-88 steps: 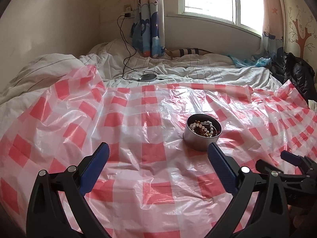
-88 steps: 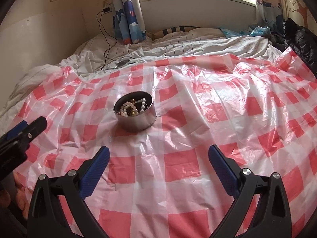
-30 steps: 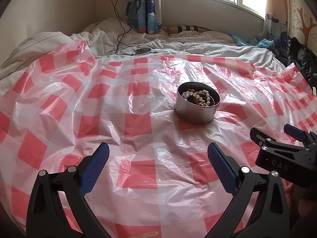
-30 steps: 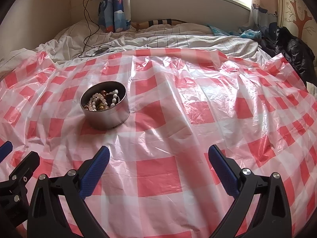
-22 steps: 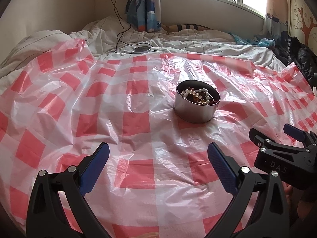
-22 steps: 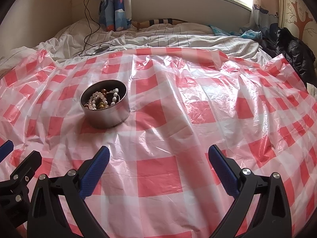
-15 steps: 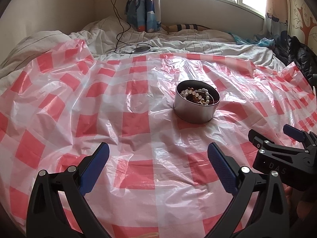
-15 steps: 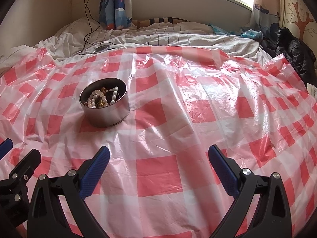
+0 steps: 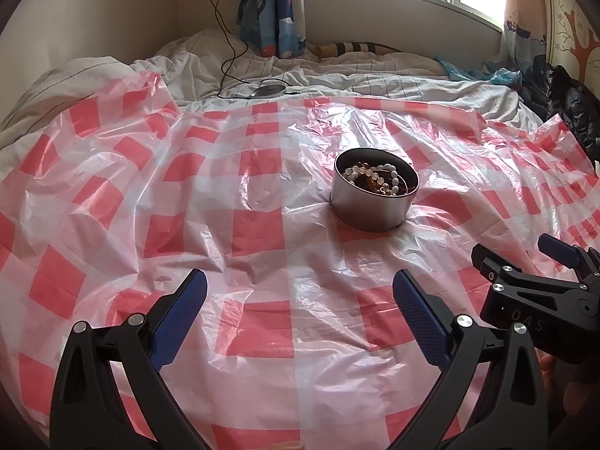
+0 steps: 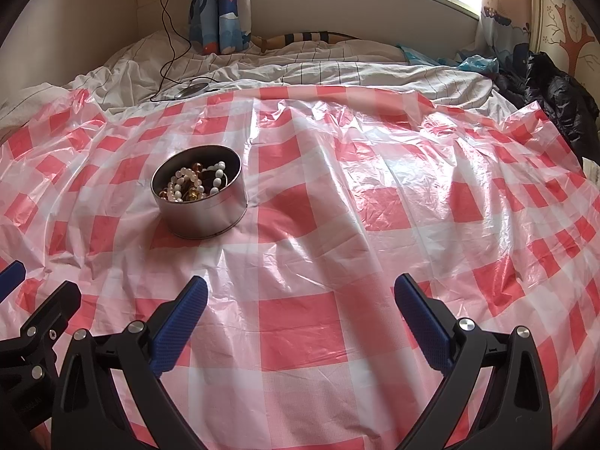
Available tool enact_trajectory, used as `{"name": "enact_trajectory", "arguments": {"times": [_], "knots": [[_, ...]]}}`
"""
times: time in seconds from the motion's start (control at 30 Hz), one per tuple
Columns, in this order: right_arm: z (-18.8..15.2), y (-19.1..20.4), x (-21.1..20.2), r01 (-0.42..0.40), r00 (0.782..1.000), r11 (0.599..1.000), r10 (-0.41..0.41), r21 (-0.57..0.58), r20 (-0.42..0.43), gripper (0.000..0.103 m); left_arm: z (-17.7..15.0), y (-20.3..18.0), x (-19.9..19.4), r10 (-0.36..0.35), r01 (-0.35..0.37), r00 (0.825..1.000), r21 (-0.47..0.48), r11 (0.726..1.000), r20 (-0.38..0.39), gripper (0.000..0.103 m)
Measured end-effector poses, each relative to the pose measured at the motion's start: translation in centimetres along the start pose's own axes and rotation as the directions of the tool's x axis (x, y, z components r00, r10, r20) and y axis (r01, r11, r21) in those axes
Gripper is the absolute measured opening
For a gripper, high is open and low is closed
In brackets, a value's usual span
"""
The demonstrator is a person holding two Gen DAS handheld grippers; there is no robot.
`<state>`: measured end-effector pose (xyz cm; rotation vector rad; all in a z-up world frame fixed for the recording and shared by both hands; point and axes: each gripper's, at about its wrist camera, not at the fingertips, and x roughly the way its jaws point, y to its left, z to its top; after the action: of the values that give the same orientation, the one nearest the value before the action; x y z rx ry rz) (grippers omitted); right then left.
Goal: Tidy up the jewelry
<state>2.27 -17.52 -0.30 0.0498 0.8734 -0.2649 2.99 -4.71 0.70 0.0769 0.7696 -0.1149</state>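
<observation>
A round silver tin [image 9: 373,208] [image 10: 204,210] stands upright on a red-and-white checked plastic sheet [image 9: 258,232] [image 10: 375,202] spread over a bed. Bead bracelets [image 9: 378,182] [image 10: 195,185], white and amber, lie tangled inside it. My left gripper [image 9: 300,300] hovers open over the sheet, short of the tin and a little to its left, with nothing between its blue pads. My right gripper [image 10: 300,302] is open and empty too, with the tin ahead on its left. The right gripper [image 9: 525,262] also shows at the right edge of the left wrist view.
White striped bedding [image 9: 375,82] lies beyond the sheet. A black cable [image 9: 225,37] runs from a wall socket to a round grey disc [image 9: 268,91]. A dark jacket [image 10: 555,93] is heaped at the far right. Curtains [image 10: 221,3] hang under the window.
Both grippers have come closer to the tin and lower over the sheet since the earliest frames. In the last second they barely shift. Both stay open throughout.
</observation>
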Motion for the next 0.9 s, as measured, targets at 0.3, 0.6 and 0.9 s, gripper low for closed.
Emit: {"name": "enact_trajectory", "arguments": {"times": [0.3, 0.6, 0.9], "knots": [[0.0, 0.0, 0.1, -0.001, 1.000, 1.000, 0.001, 0.001, -0.001, 0.096, 0.0, 0.0, 0.0, -0.001, 0.001, 1.000, 0.001, 1.000, 0.002, 0.095], [-0.1, -0.1, 0.2, 0.001, 1.000, 1.000, -0.001, 0.006, -0.002, 0.096, 0.1, 1.8, -1.3, -0.052, 0.061, 0.993, -0.090, 0.994, 0.102, 0.095], [0.1, -1.2, 0.1, -0.010, 1.000, 0.999, 0.010, 0.045, 0.003, 0.096, 0.5, 3.3, 0.5, 0.093, -0.093, 0.996, -0.081, 0.992, -0.003, 0.095]]}}
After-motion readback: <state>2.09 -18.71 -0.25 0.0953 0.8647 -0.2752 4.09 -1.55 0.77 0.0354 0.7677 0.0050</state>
